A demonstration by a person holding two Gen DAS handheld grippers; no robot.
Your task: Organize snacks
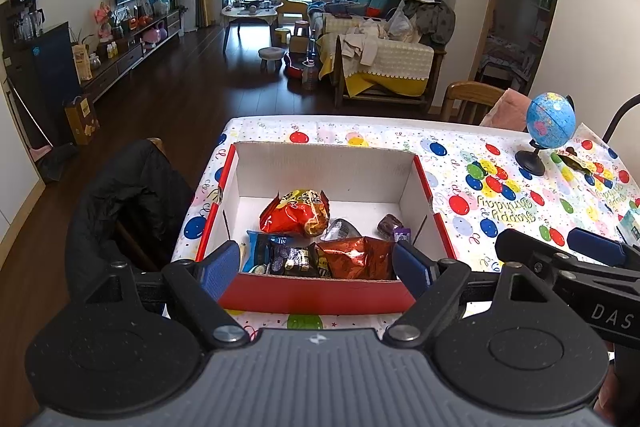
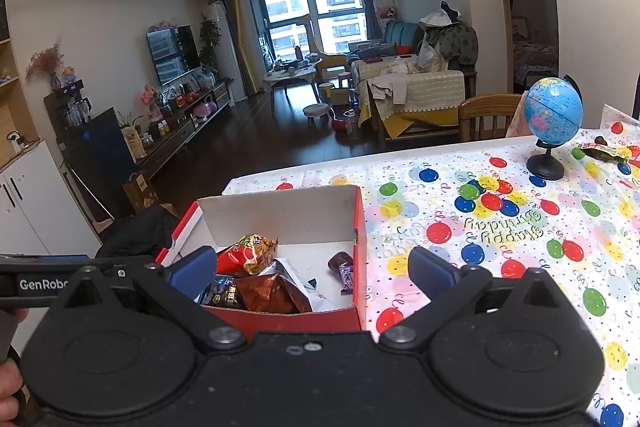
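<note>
the snacks are gathered in the red box on the counter, directly ahead of the left gripper, which is nearer; the right gripper is offset right. both fingers are spread, grasping nothing.

box on table | snack packets in box (near wall mostly) | globe far right

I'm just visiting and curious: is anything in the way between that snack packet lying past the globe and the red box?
Yes, the globe: its stand sits on the tablecloth between the loose snack packet and the red box. Otherwise only bare cloth lies between.
</note>
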